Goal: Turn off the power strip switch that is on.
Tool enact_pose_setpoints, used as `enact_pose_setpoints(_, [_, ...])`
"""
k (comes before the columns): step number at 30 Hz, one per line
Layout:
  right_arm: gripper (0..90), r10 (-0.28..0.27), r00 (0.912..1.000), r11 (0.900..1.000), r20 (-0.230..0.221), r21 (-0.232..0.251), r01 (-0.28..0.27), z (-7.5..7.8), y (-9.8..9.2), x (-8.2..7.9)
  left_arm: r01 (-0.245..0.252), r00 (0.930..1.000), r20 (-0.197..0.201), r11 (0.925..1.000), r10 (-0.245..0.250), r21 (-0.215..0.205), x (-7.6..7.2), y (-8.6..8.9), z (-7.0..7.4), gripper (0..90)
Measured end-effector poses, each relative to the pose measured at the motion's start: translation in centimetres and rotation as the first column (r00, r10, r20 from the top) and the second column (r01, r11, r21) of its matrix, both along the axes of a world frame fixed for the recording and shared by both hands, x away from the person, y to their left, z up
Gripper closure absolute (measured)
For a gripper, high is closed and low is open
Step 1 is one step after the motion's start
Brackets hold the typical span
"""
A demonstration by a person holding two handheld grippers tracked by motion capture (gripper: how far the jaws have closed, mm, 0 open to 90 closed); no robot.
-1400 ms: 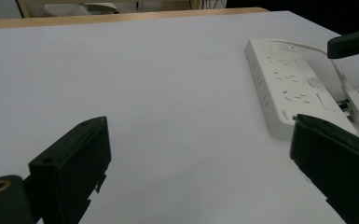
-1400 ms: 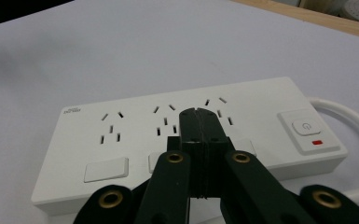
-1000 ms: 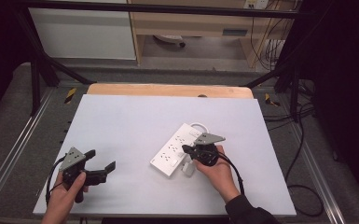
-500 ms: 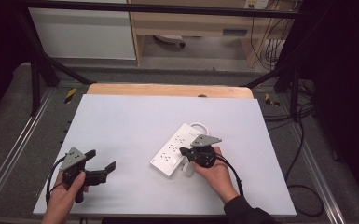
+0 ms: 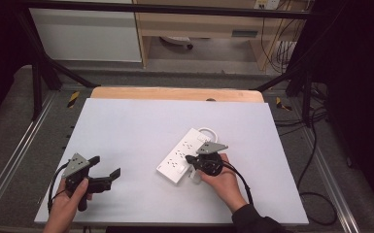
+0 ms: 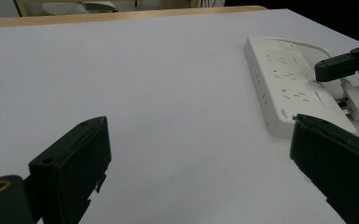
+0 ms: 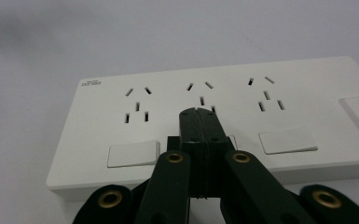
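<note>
The right gripper [image 5: 190, 158], jaws pressed together on nothing, hovers over the white power strip's [image 5: 184, 154] middle switch. The left gripper [image 5: 106, 170] rests low on the worktop [image 5: 141, 121], jaws wide apart, empty.

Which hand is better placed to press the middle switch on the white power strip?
The right. Its tool is shut, with its tips over the white plastic power strip at the middle rocker switch. The left tool is open and lies far from the strip, near the table's left front corner.

Smooth white plastic power strip [image 7: 224, 116], matt pale table [image 5: 141, 126] with wood edge [image 5: 175, 93], matt black plastic grippers [image 5: 193, 158], brass-coloured rivets [image 7: 175, 157]
</note>
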State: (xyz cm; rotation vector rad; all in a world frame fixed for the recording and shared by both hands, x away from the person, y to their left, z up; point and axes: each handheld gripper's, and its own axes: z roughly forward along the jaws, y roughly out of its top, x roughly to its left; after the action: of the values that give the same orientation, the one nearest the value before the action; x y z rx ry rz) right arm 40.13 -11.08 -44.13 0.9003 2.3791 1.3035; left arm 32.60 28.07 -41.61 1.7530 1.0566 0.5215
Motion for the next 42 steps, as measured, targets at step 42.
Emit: enact_pose_setpoints(42, [90.0, -0.006, 1.0000, 1.000, -0.003, 0.015, 0.006, -0.39, -0.10, 0.07, 0.005, 1.0000, 0.000, 1.0000, -0.005, 0.005, 0.01, -0.05, -0.01, 5.2])
